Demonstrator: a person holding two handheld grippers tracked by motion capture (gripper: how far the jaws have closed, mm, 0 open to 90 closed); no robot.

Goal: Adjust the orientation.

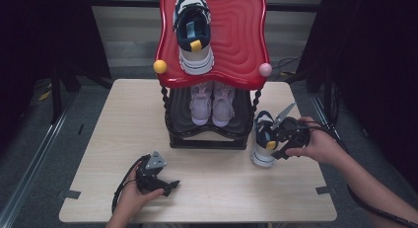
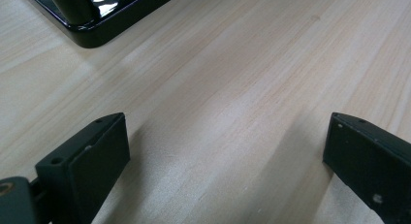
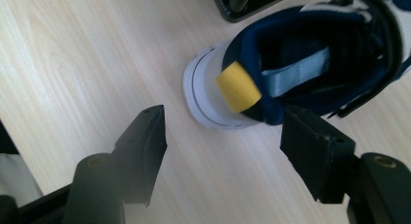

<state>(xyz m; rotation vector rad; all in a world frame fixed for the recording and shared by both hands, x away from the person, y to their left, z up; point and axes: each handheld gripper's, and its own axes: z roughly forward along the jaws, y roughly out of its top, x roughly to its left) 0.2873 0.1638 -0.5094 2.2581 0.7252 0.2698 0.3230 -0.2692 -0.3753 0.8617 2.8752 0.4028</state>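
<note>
Navy sneaker point(image 1: 262, 139) on the table point(image 1: 123, 119), right of the rack point(image 1: 207, 139) — its mate point(image 1: 193, 33) is already on top.

The right gripper point(image 3: 223, 136) stands heel-side, jaws apart and gripping nothing (lined up for a grab, I'd guess); the toe is cut off. The left gripper point(image 2: 225, 156) rests wide open — empty.

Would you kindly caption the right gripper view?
Open right gripper nearing the navy sneaker's heel on the table.
</note>
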